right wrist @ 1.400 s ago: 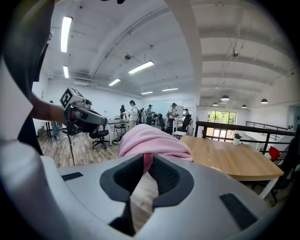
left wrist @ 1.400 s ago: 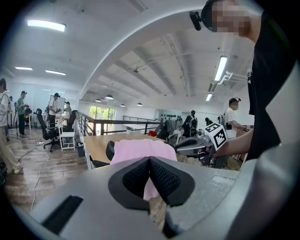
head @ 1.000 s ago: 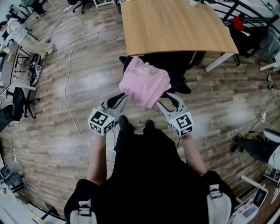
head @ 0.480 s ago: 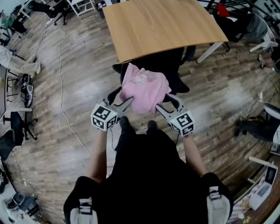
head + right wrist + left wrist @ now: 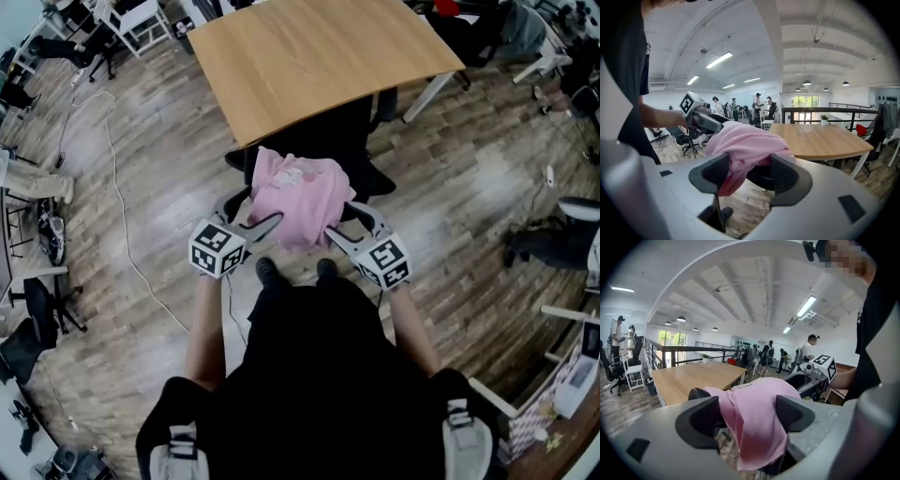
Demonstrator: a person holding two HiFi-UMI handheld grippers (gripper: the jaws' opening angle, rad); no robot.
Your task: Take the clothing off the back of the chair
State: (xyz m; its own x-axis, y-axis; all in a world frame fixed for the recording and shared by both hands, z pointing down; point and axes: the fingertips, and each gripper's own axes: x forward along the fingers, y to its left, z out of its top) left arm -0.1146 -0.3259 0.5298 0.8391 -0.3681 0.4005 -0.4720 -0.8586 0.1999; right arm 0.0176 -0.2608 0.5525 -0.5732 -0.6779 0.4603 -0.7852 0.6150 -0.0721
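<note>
A pink garment [image 5: 295, 192] lies draped over the back of a black chair [image 5: 352, 141] that is pushed under a wooden table [image 5: 309, 56]. My left gripper [image 5: 255, 208] is at the garment's left edge; its jaws are opening, and pink cloth [image 5: 754, 397] hangs between them without being pinched. My right gripper [image 5: 339, 220] is at the garment's right edge, open wide, with a fold of the cloth [image 5: 743, 145] drooping between its pads. The chair's black top [image 5: 696, 393] shows beside the cloth.
The wooden table [image 5: 815, 138] stands just beyond the chair. A white cable [image 5: 117, 216] trails over the plank floor at the left. Other chairs and several people are farther back [image 5: 771, 355]. A railing [image 5: 825, 112] runs behind the table.
The left gripper has moved in toward the garment's left edge and its jaws have spread. The right gripper has hardly moved and has opened a little. The garment stays on the chair back.
</note>
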